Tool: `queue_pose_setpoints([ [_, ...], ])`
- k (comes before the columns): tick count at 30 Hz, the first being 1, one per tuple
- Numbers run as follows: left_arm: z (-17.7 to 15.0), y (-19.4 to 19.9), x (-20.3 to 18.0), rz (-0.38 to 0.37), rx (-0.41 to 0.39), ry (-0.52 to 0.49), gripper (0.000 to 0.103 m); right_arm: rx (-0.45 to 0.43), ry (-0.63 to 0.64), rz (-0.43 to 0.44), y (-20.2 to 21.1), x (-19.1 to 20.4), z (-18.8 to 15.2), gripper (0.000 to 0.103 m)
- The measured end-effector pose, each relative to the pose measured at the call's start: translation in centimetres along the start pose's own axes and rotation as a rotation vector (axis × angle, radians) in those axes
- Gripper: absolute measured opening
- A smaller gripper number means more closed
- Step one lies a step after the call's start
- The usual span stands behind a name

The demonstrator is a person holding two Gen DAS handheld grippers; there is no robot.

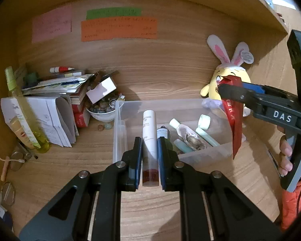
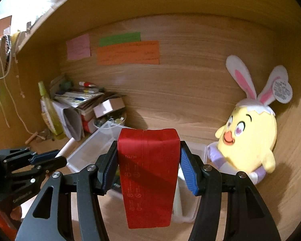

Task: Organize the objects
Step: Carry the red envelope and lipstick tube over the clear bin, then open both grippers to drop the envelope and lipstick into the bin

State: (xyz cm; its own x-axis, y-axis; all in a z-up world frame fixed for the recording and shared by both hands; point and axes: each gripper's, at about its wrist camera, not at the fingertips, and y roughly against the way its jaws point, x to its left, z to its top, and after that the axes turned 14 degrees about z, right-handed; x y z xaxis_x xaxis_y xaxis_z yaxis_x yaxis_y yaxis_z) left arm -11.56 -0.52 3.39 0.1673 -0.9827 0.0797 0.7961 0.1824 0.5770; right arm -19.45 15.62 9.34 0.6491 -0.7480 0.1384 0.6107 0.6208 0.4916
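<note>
My left gripper [image 1: 149, 156] is shut on a white tube with a red cap [image 1: 149, 140] and holds it over the near edge of a clear plastic bin [image 1: 118, 124]. The bin holds several small bottles and tubes [image 1: 190, 138]. My right gripper [image 2: 148, 160] is shut on a flat red packet [image 2: 148, 172] that hangs down above the bin [image 2: 86, 150]. From the left wrist view the right gripper [image 1: 230, 88] and its red packet [image 1: 233, 120] hover over the bin's right end. The left gripper [image 2: 44, 160] shows at the left of the right wrist view.
A yellow chick plush with bunny ears [image 1: 228, 80] sits at the back right, behind the bin [image 2: 248, 138]. At the left are a paper and book pile [image 1: 56, 92], a bowl of stones [image 1: 104, 108], a green spray bottle [image 1: 24, 110] and glasses [image 1: 16, 158]. Sticky notes [image 1: 118, 27] are on the wooden back wall.
</note>
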Motion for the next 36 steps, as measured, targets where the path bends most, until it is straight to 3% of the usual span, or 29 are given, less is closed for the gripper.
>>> queue_pose_setpoints([
  [16, 0.1, -5.9, 0.0, -0.024, 0.118, 0.0, 0.015, 0.13, 0.108, -0.118, -6.9, -0.4, 0.4, 0.053],
  [28, 0.0, -6.7, 0.0, -0.053, 0.143, -0.004, 0.016, 0.287, 0.132, -0.077, -10.8, 0.7, -2.1, 0.057],
  [30, 0.1, -6.4, 0.0, -0.052, 0.136, -0.007, 0.016, 0.292, 0.126, -0.066, -10.9, 0.7, -2.3, 0.062],
  [36, 0.3, -5.5, 0.0, -0.051, 0.119, -0.01, 0.017, 0.281, 0.133, -0.063, -9.9, 1.1, -2.3, 0.063],
])
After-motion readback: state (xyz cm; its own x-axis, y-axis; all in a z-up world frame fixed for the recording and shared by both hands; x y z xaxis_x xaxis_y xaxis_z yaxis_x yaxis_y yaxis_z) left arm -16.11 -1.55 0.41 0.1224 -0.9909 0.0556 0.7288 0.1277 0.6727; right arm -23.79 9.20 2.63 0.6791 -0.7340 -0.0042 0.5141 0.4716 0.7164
